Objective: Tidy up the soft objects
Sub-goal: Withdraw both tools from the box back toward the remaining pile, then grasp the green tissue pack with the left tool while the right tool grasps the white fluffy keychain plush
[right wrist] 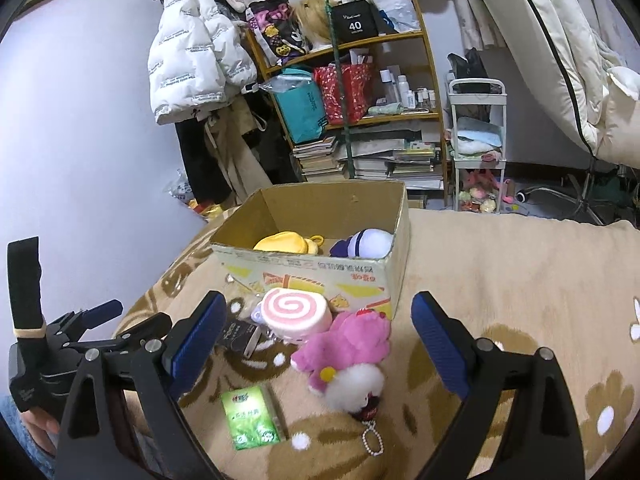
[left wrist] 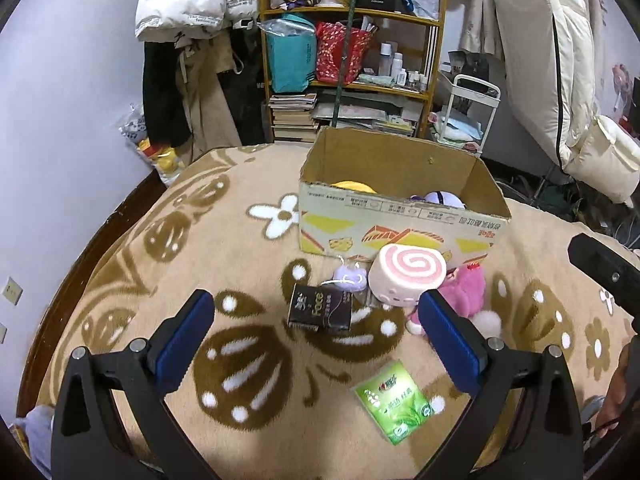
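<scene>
Open cardboard box (right wrist: 320,276) already holds a yellow plush (right wrist: 282,243) and a purple-white one (right wrist: 366,243). Right in front of it: pink swirl-roll plush (right wrist: 294,312), pink bear (right wrist: 348,344) lying flat, small lilac plush (left wrist: 352,276).

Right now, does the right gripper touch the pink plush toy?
Apart. The right wrist view shows the right gripper open, and blanket is visible between each blue finger and the pink plush toy.

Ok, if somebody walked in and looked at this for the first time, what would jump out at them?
Probably the open cardboard box on the patterned blanket, already holding a yellow plush and a purple-and-white plush. Right in front of it sit a pink swirl roll cushion and a pink plush, between the right gripper's open fingers.
</scene>
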